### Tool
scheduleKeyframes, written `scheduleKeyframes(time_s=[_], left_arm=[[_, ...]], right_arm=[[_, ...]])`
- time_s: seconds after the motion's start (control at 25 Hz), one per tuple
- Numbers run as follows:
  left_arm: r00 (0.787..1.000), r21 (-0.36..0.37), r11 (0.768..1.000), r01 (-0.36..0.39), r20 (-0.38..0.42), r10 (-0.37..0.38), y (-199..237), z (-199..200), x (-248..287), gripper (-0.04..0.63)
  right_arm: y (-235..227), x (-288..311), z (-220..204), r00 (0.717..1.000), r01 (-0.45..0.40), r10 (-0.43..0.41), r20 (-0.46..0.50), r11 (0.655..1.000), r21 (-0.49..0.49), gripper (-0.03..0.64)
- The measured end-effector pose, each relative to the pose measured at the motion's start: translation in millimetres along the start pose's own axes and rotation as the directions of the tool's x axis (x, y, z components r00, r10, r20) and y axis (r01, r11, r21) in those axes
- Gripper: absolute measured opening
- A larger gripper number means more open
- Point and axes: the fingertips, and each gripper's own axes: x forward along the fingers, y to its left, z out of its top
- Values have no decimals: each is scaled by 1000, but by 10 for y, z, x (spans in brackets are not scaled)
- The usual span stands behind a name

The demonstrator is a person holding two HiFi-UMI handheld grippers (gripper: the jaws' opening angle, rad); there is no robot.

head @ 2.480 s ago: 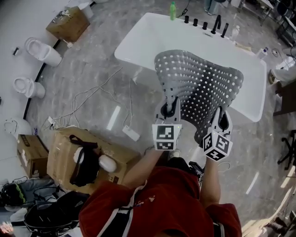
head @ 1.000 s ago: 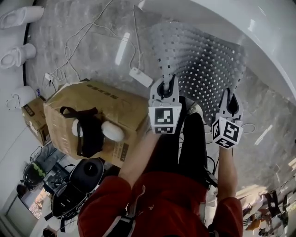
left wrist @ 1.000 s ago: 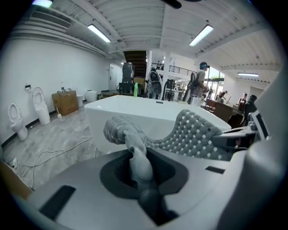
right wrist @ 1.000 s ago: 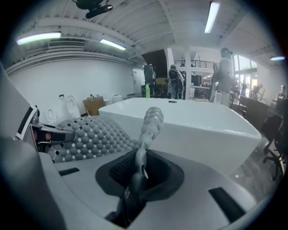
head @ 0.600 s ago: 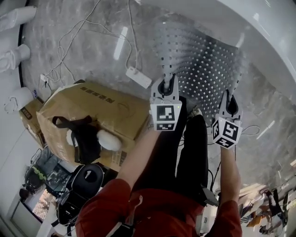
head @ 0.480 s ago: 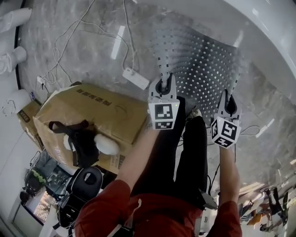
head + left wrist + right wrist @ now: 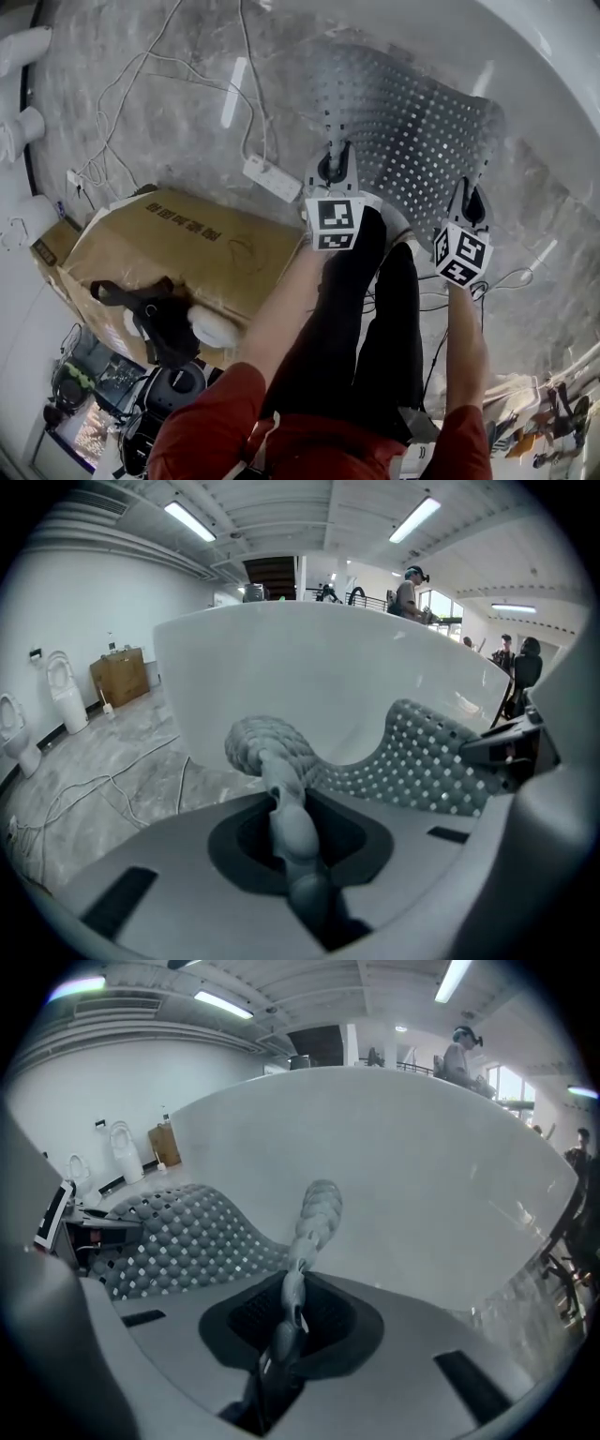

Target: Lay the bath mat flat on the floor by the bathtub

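The left gripper [image 7: 330, 171] and right gripper [image 7: 472, 201] each pinched a near corner of the bath mat [image 7: 412, 122], which stretched ahead of them toward the bathtub [image 7: 548, 37], seemingly to keep it spread for laying.

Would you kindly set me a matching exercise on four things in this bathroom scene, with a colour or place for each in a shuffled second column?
Things:
1. bath mat
2. bathtub
3. cardboard box
4. power strip

Descriptions:
a. brown, on the floor to the person's left
b. grey with holes, pinched by the left tool and the right tool
c. small, white, on the floor between box and mat
d. large, white, behind the mat

Pairs: 1-b; 2-d; 3-a; 4-c.
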Motion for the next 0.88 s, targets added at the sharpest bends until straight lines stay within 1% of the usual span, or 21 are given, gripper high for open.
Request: scheduleKeyframes(time_s=[0.16, 0.36, 0.64, 0.88], left_arm=[[1000, 32, 999, 4, 2, -4, 104, -142, 305, 55], [1000, 34, 999, -11, -1, 11, 121, -360, 672, 55], [999, 51, 998, -31, 32, 29, 205, -669, 995, 55], [997, 60, 996, -64, 50, 61, 290, -941, 1329, 55]], right_arm=[[24, 266, -120, 1000, 20, -20, 1, 1000, 13, 52], [-65, 604, -306, 998, 56, -56, 9, 998, 28, 54], [-169, 985, -638, 997, 61, -62, 38, 998, 28, 54], [-301, 1319, -906, 996, 71, -73, 61, 997, 28, 54]])
